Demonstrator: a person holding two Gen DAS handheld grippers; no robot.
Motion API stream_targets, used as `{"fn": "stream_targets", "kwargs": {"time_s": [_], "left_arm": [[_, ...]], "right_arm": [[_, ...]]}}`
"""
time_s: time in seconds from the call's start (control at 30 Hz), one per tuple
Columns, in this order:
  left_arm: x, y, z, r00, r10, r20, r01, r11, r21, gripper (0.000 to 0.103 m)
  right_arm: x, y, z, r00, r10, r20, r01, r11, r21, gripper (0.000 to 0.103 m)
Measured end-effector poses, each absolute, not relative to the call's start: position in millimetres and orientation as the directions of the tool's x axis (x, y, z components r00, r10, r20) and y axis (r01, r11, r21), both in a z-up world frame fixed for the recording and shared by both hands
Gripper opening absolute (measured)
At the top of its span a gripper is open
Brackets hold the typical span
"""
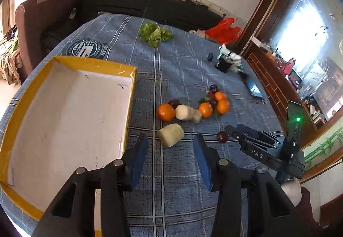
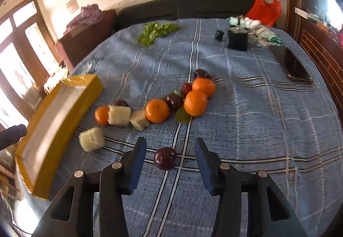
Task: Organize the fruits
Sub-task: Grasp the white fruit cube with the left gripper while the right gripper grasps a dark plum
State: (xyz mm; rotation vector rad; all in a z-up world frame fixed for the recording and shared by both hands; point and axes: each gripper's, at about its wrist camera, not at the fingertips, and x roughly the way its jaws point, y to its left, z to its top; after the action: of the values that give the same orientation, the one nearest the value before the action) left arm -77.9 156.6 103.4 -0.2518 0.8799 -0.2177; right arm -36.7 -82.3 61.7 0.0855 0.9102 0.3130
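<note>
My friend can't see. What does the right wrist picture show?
An open right hand-held gripper points at a dark plum lying between its fingers on a blue plaid cloth. Beyond it are oranges, more plums and pale cut chunks, with a yellow box at the left.

Both wrist views low over the bed, facing forward, sharing fruit cluster
</note>
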Motion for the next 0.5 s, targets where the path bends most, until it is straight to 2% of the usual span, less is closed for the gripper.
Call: {"fn": "stream_targets", "kwargs": {"time_s": [0.2, 0.37, 0.43, 0.5], "left_arm": [[-58.4, 137.7, 90.4, 0.589, -0.233, -0.774, 0.114, 0.972, -0.206, 0.052], [-35.5, 109.6, 69.3, 0.549, -0.205, -0.810, 0.185, 0.975, -0.122, 0.053], [-28.1, 97.5, 62.0, 0.543, -0.184, -0.820, 0.211, 0.974, -0.079, 0.053], [-22.9, 90.5, 56.3, 0.538, -0.166, -0.826, 0.228, 0.973, -0.046, 0.053]], "right_arm": [[-28.7, -71.9, 36.1, 0.554, 0.321, -0.768, -0.261, 0.943, 0.207, 0.050], [-29.4, -71.2, 31.9, 0.563, 0.316, -0.764, -0.279, 0.942, 0.184, 0.050], [-30.7, -72.6, 32.0, 0.569, 0.317, -0.759, -0.278, 0.943, 0.185, 0.040], [-31.3, -72.2, 30.9, 0.566, 0.319, -0.760, -0.278, 0.942, 0.188, 0.039]]}}
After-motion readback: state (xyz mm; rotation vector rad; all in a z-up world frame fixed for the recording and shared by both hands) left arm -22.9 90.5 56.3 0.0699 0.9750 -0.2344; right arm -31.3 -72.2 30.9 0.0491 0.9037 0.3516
